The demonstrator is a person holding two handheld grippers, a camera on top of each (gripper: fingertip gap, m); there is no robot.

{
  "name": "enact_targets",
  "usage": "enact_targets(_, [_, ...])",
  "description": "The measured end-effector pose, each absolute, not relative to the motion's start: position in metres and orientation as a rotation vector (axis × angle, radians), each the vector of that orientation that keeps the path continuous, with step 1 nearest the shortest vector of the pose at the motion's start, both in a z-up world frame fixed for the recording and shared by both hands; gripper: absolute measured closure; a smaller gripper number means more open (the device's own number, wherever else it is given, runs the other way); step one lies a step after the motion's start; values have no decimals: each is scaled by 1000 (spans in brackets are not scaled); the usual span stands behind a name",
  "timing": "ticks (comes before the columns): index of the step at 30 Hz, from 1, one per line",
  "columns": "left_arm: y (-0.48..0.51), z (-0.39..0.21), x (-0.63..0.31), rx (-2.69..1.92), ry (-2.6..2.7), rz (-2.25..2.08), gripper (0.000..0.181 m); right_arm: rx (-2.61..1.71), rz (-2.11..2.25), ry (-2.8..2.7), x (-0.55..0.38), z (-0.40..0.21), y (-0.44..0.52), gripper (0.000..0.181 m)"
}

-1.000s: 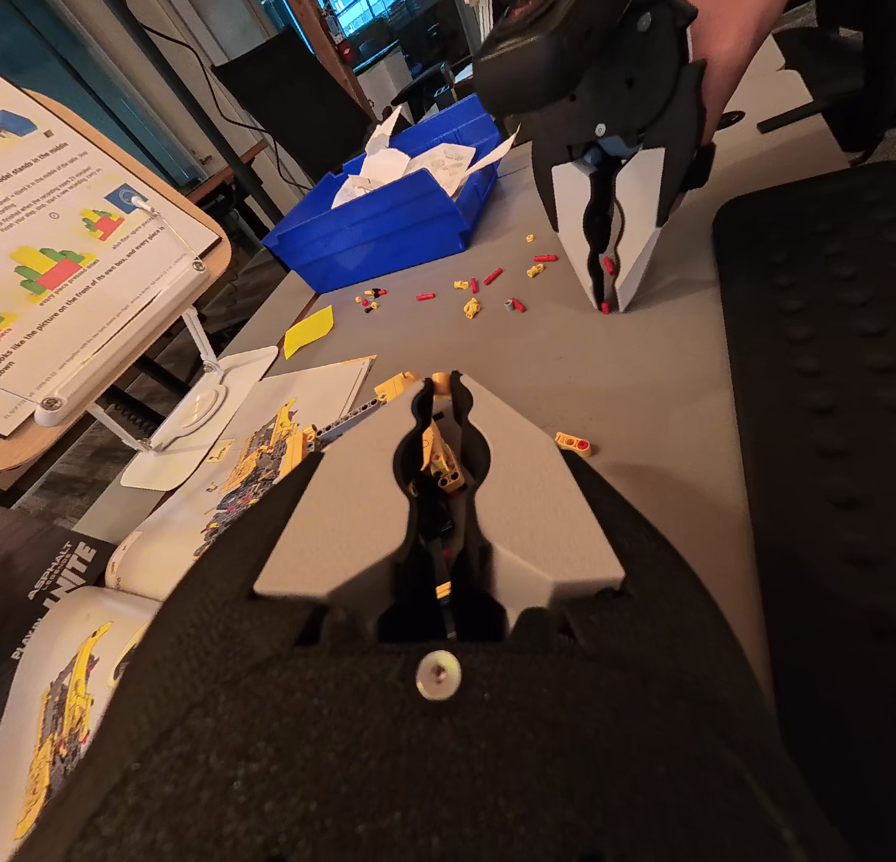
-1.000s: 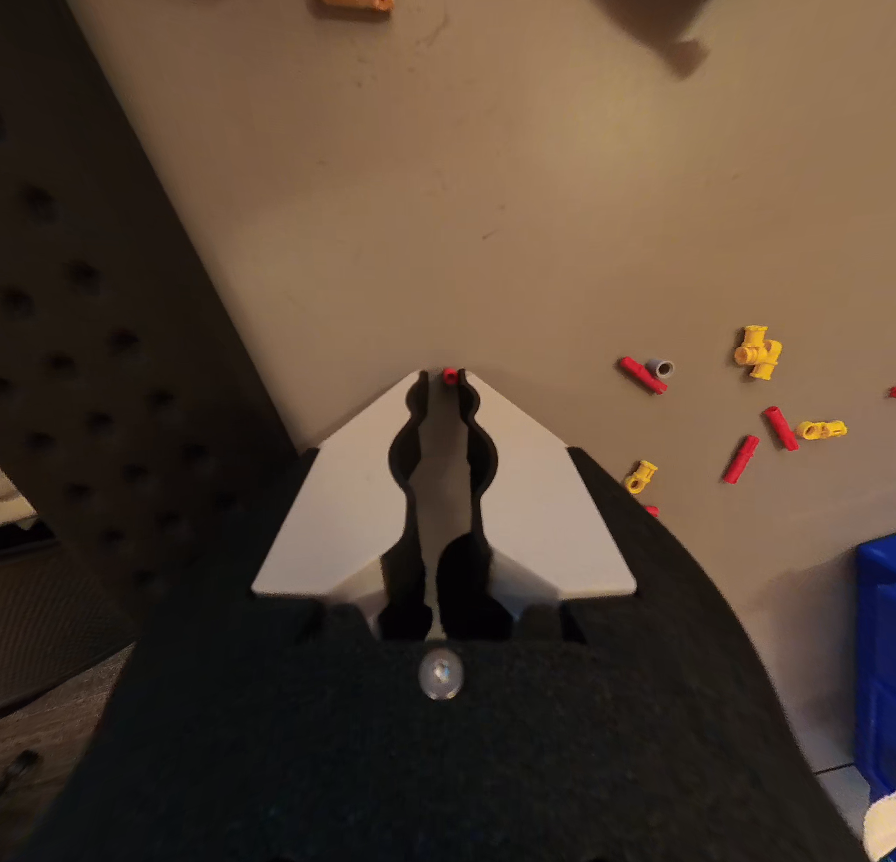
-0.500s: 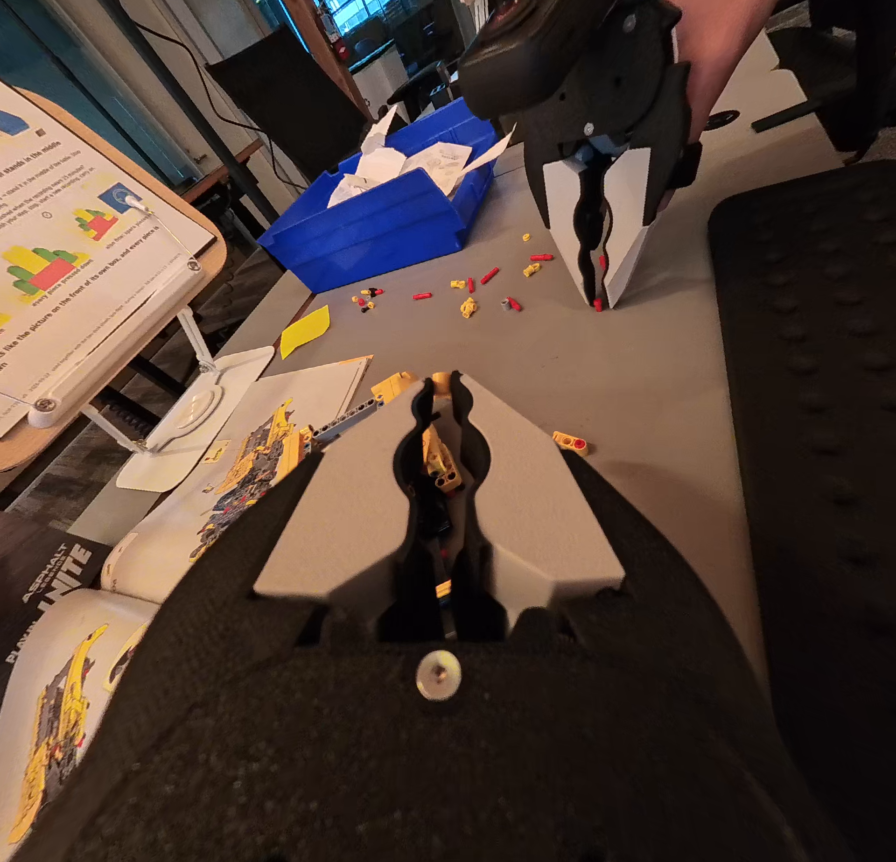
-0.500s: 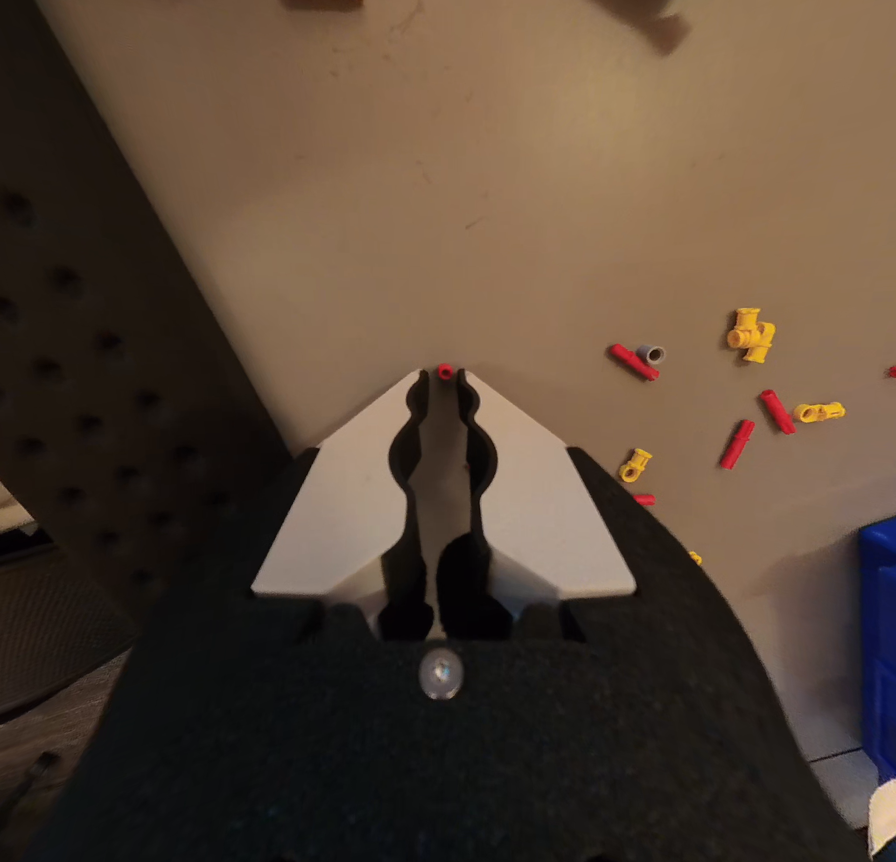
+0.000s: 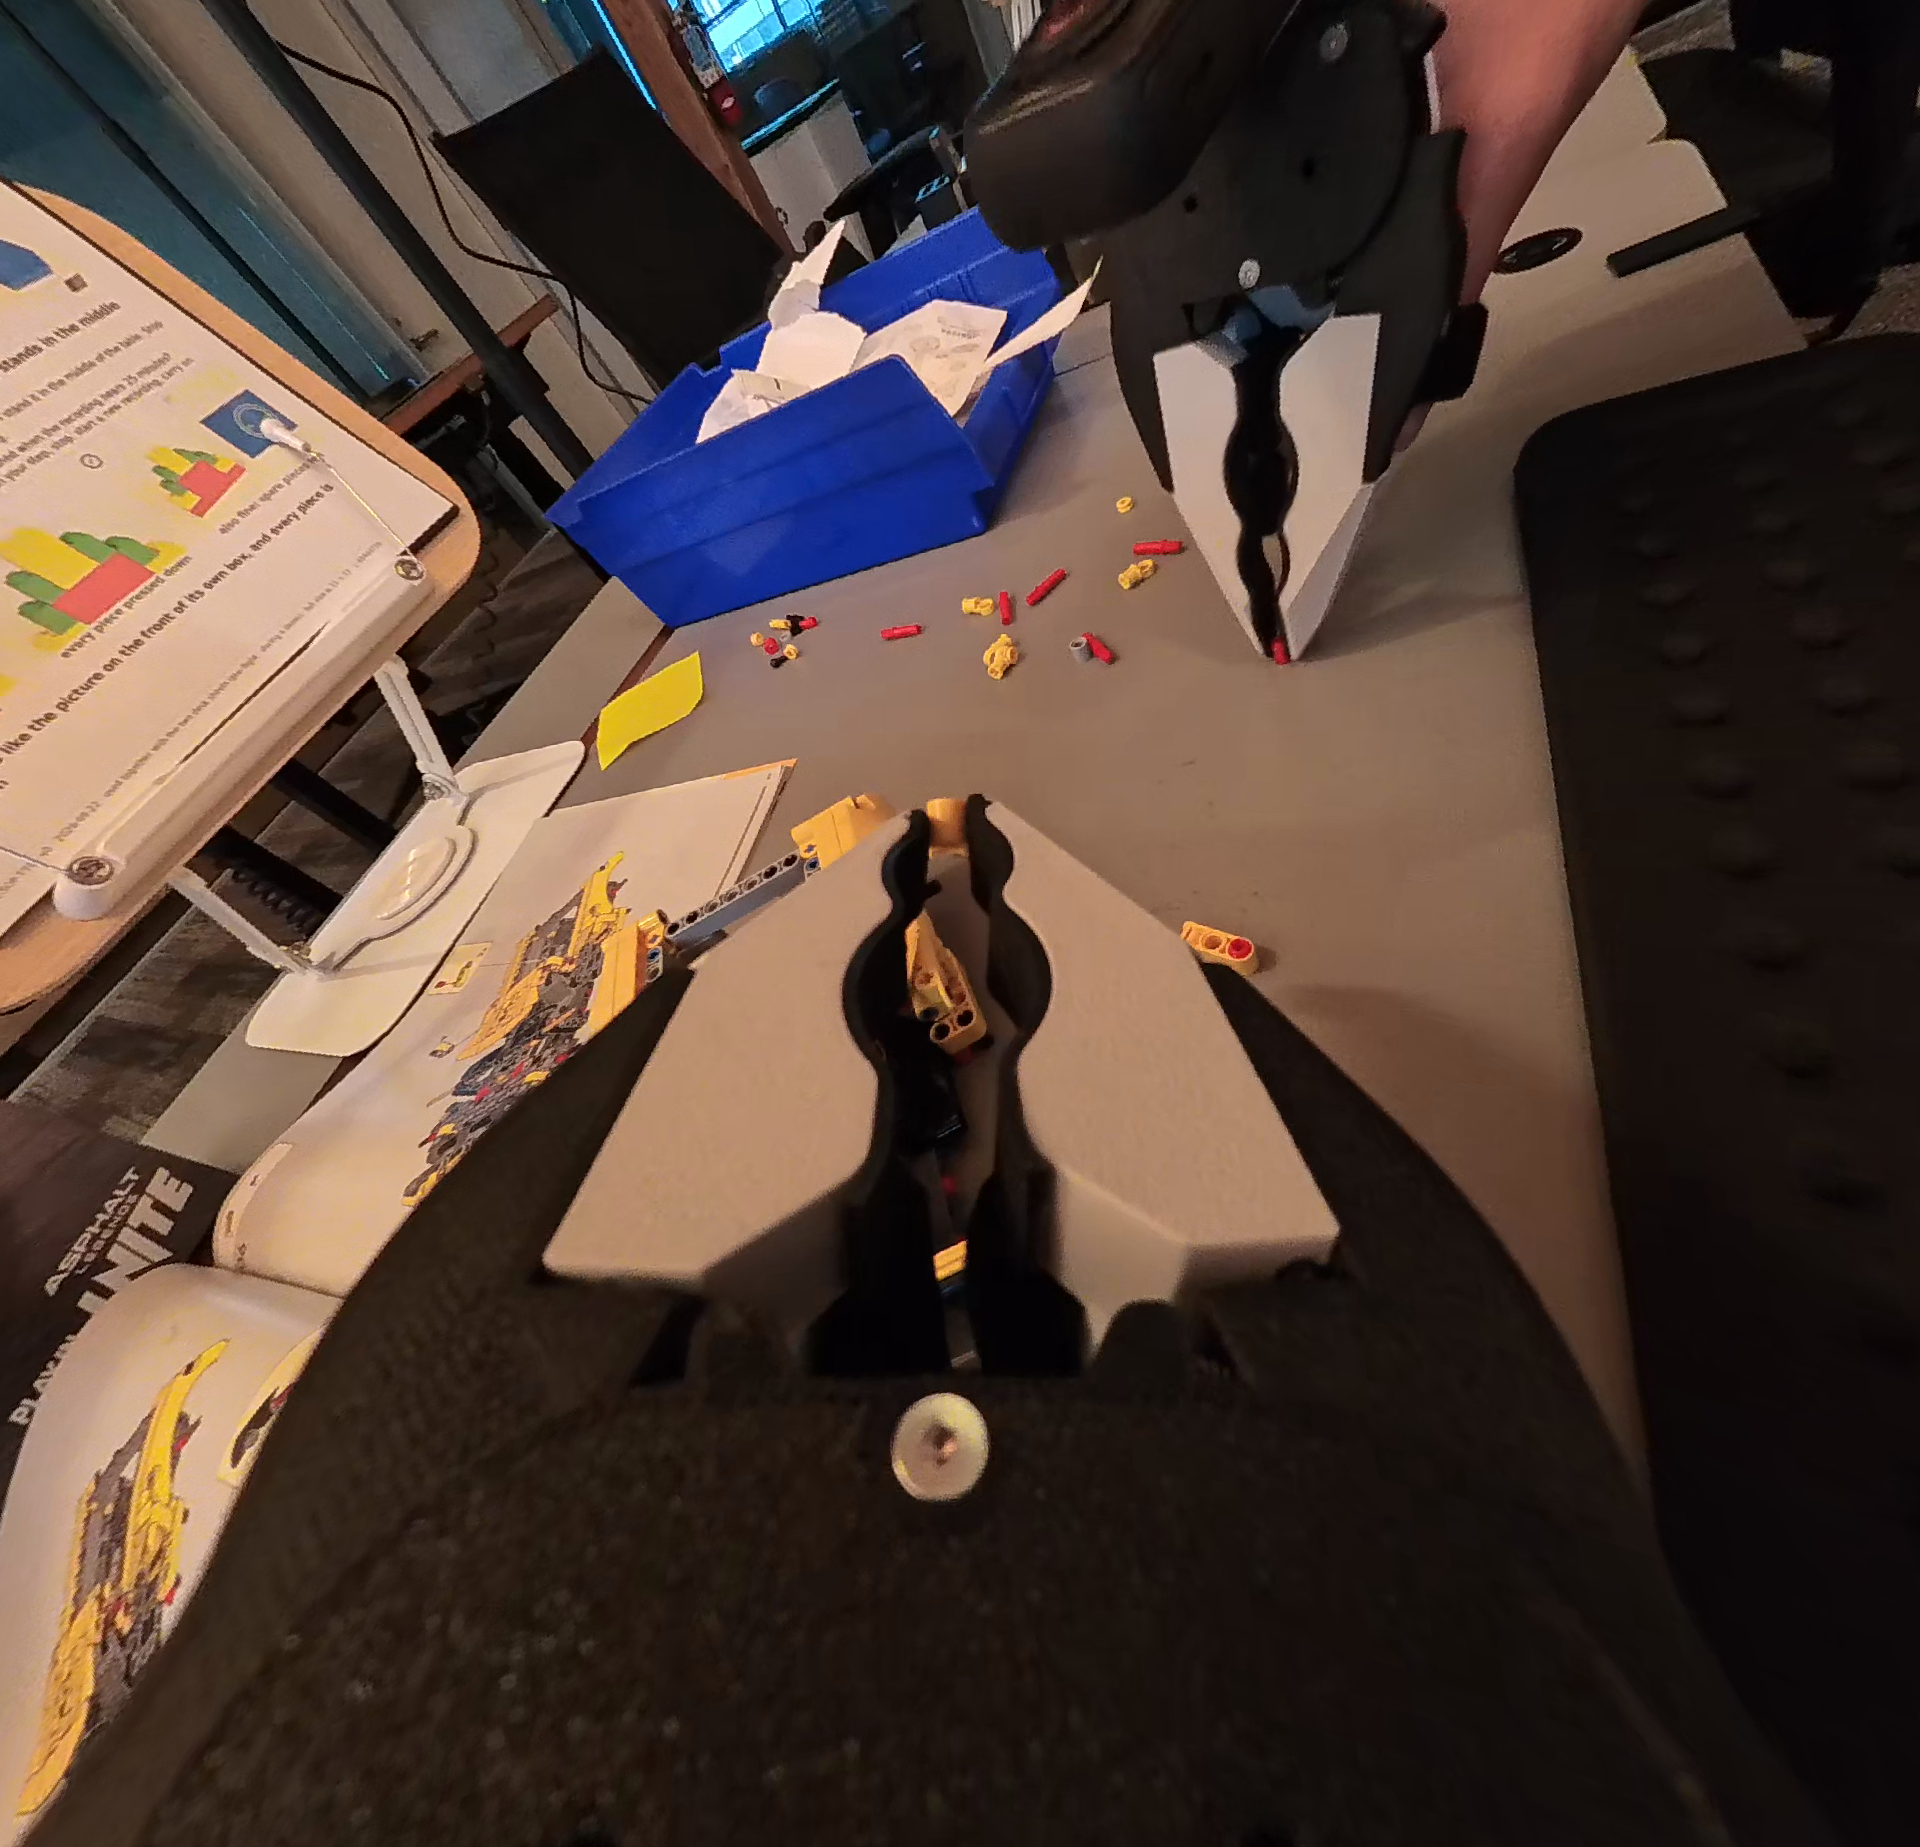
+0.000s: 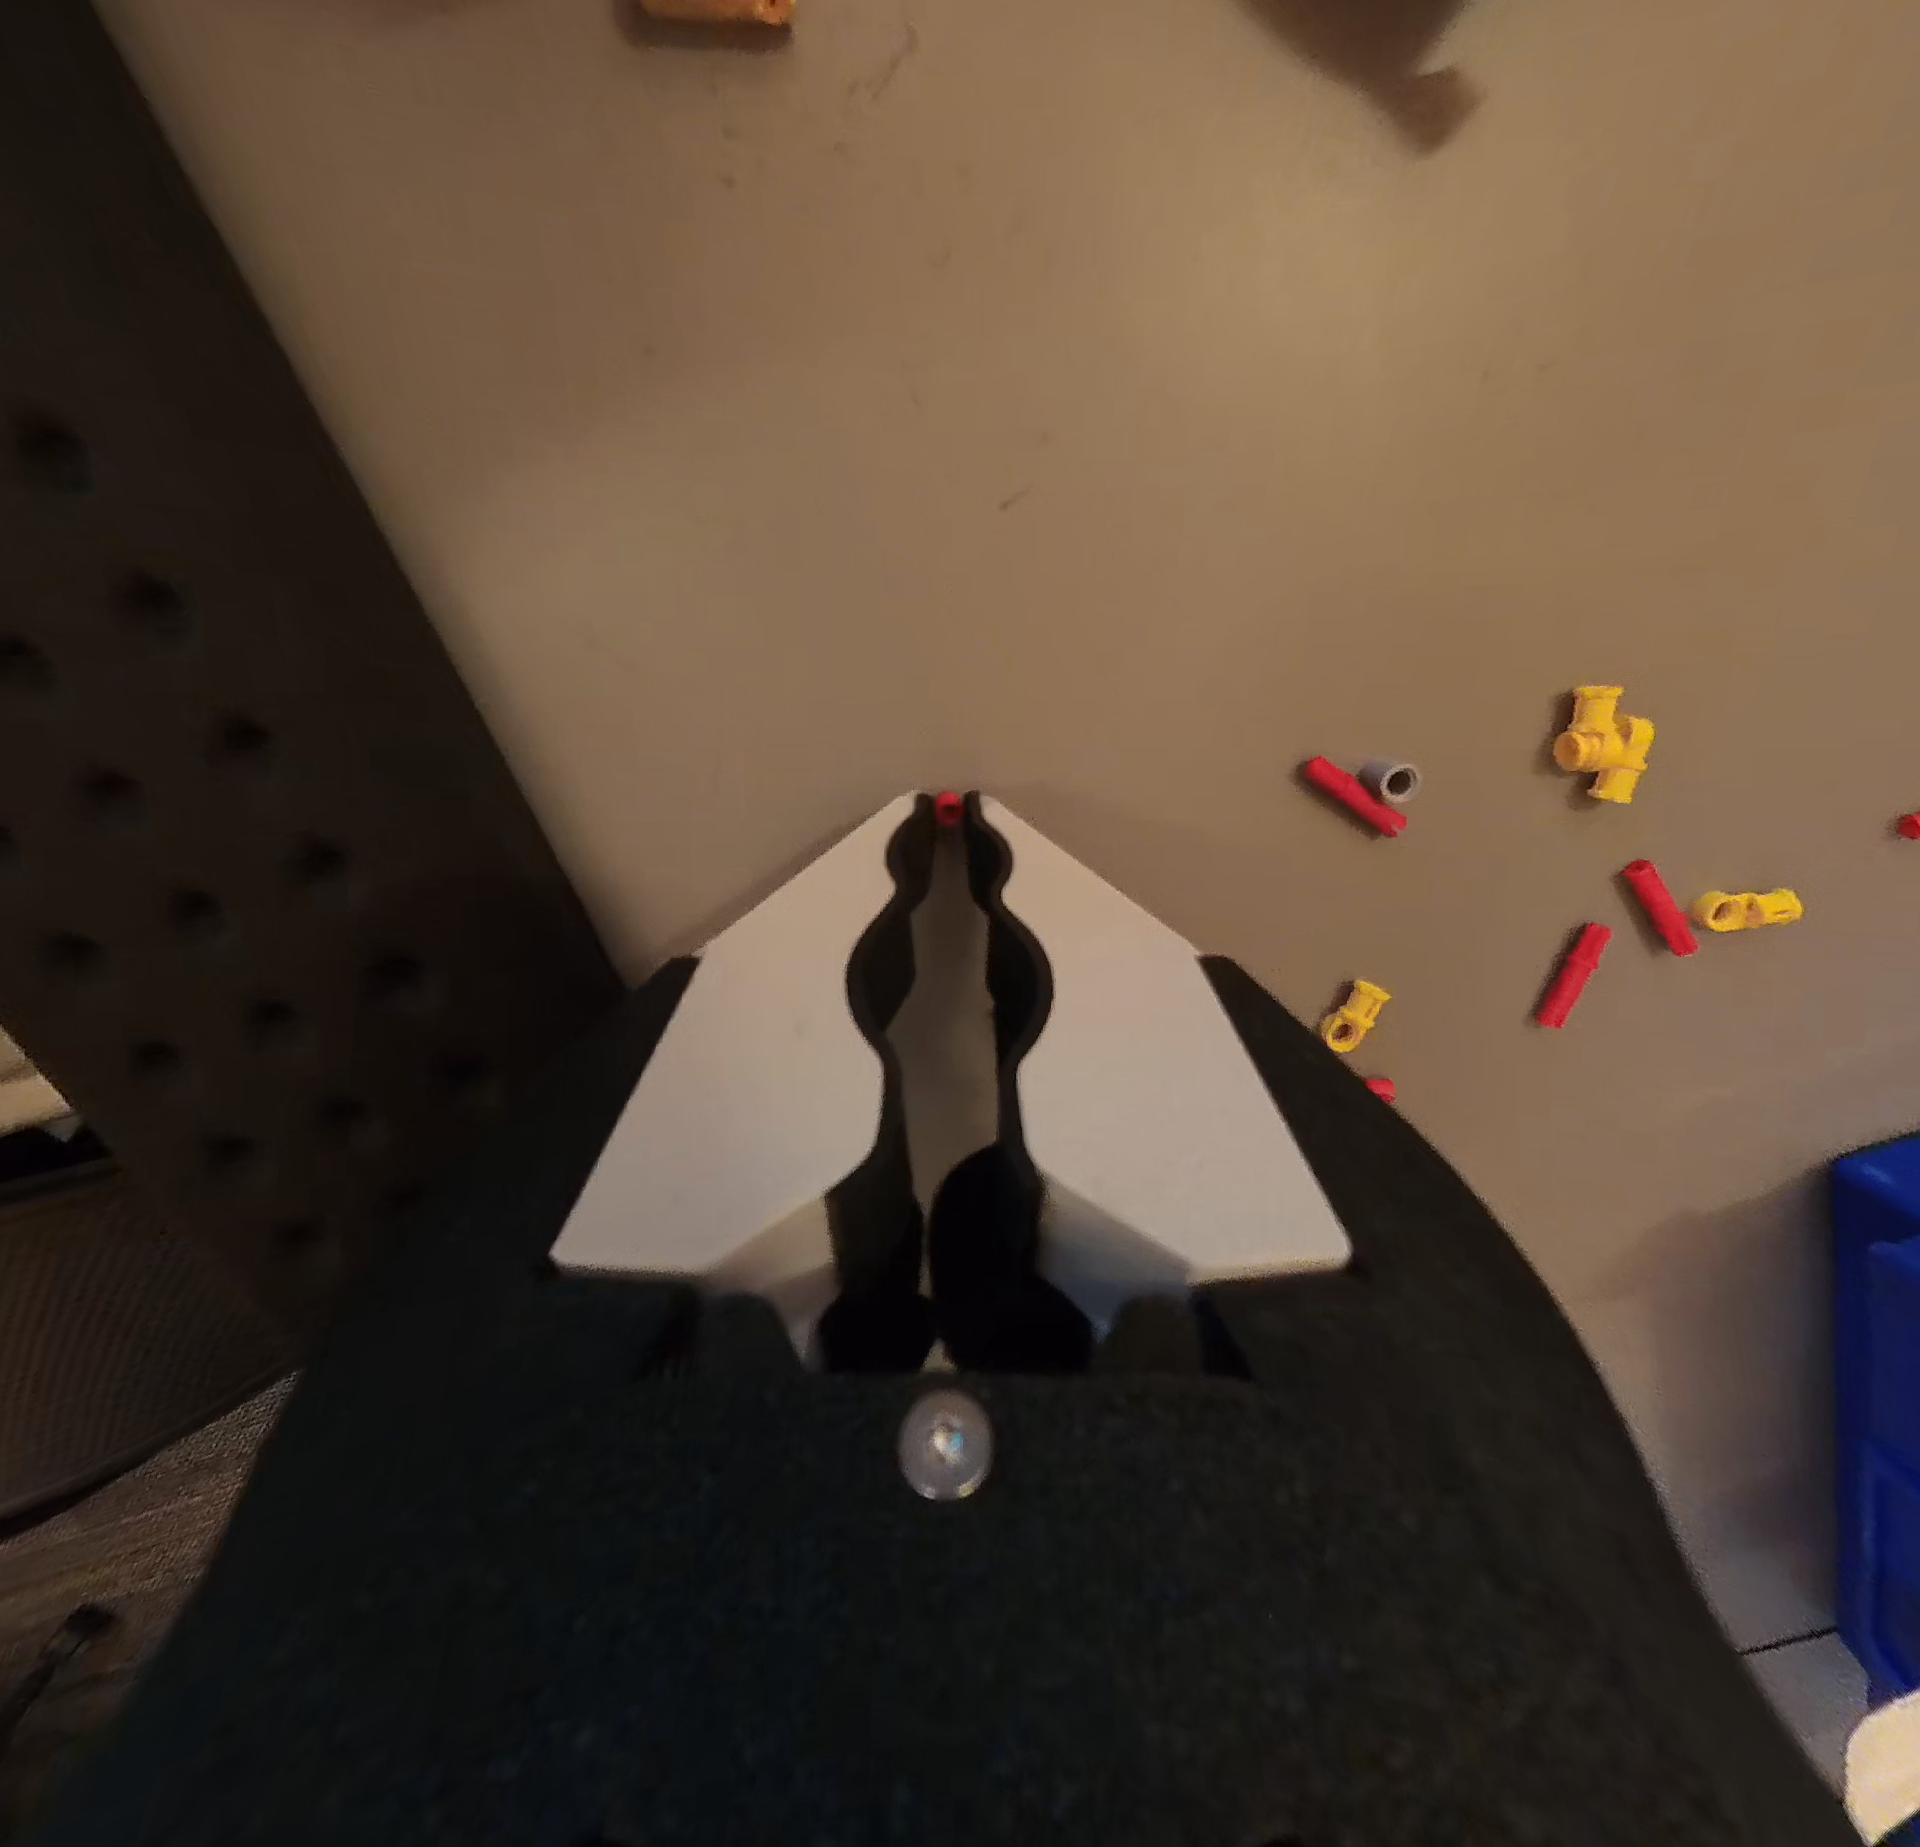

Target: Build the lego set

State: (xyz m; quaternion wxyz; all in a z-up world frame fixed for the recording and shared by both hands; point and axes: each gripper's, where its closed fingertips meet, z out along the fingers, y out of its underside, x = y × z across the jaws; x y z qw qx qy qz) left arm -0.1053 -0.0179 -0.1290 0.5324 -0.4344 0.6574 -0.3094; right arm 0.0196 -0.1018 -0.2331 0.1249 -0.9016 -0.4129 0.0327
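Two hand-held grippers are working over the grey worktop (image 5: 1351,841). The right hand-held gripper (image 6: 947,808) is pointing tips-down w/ its fingers pressed nearly together, pinching a small red pin (image 6: 947,810) at the very tips; in the left wrist view the same red pin (image 5: 1280,651) is sitting at or just above the surface, can't tell which. The left hand-held gripper (image 5: 948,826) is pinching a partly built yellow & dark grey lego assembly (image 5: 940,976) between its fingers, w/ a grey holed beam (image 5: 743,888) sticking out to the left over the open instruction booklet (image 5: 499,987).

Loose bits are lying scattered approx. between the blue bin (image 5: 821,467) and the right hand-held gripper: red pins (image 6: 1657,909), yellow connectors (image 6: 1605,743), a small grey bush (image 6: 1390,779). They are near the fingers but apart from them. A yellow piece w/ a red pin in it (image 5: 1221,947) is lying alone just right of the left hand-held gripper. The blue bin is holding crumpled white paper (image 5: 831,353). A black perforated mat (image 5: 1745,758) is covering the worktop's right side, its edge close beside the right hand-held gripper. A yellow sticky note (image 5: 652,706) is lying beyond the booklet, and a tilted instruction board on a white stand (image 5: 187,509) is standing at the left edge.
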Motion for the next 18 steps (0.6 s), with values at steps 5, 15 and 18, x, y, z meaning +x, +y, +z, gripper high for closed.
enact_targets(5, [-18,-128,-105,-1034,1566,-741,174,-2526,82,-1222,9,-218,-93,177])
enact_targets(15, [-33,-104,-108,-898,1500,-819,174,-1920,551,-819,-95,-96,-42,177])
enact_targets(18, [-33,-99,-110,-885,1479,-813,174,-1938,591,-799,-112,-98,-37,178])
